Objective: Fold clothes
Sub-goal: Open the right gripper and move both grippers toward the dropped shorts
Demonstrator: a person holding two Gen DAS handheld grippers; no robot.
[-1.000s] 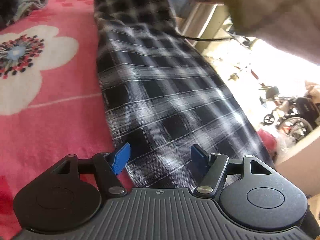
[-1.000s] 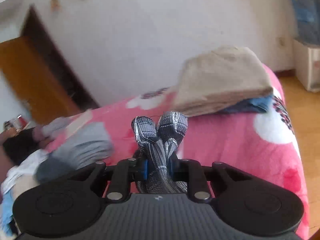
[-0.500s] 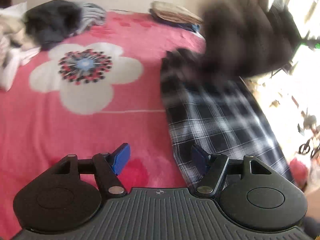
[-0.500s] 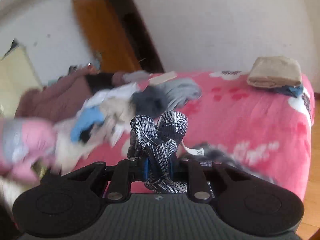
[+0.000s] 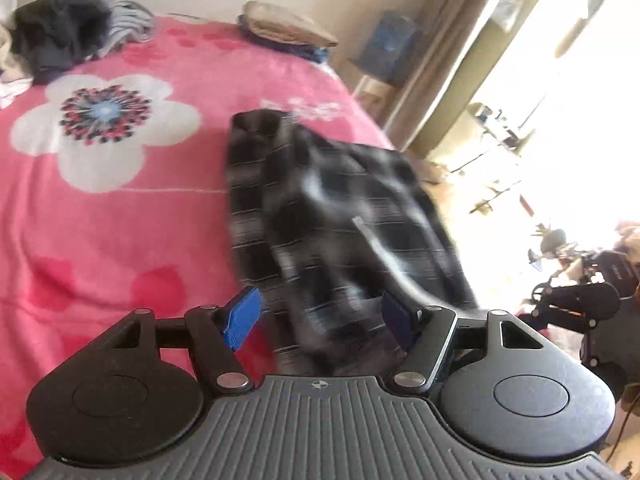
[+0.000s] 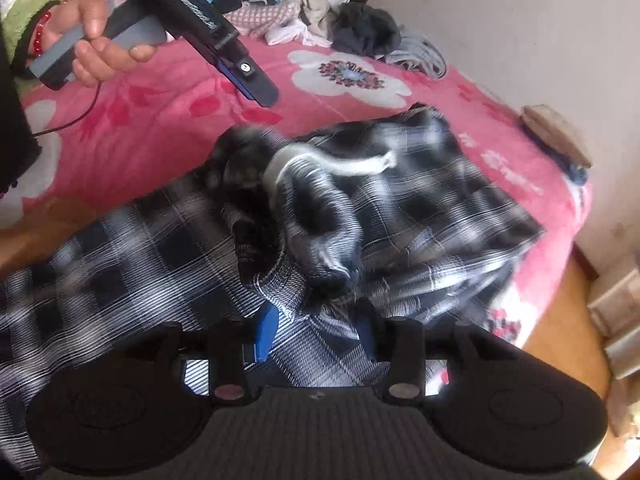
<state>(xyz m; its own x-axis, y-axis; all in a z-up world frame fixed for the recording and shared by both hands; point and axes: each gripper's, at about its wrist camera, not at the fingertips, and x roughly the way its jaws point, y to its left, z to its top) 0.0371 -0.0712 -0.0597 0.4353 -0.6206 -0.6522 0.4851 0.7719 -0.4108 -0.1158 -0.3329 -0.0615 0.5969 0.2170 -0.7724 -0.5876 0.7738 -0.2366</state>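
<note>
A black-and-white plaid garment lies doubled over on the pink floral blanket near the bed's right edge, blurred by motion. My left gripper is open and empty, hovering over its near end. In the right wrist view the same plaid garment lies bunched with a white drawstring on top. My right gripper is open just above the cloth, holding nothing. The left gripper also shows in the right wrist view, held in a hand above the blanket.
A heap of unfolded clothes lies at the far side of the bed. A folded beige and blue stack sits at the far corner, also in the right wrist view. The bed edge drops to a wooden floor on the right.
My right gripper has opened and let go of the plaid garment, which dropped folded over onto itself. My left gripper has stayed open and drawn back over the near end.
</note>
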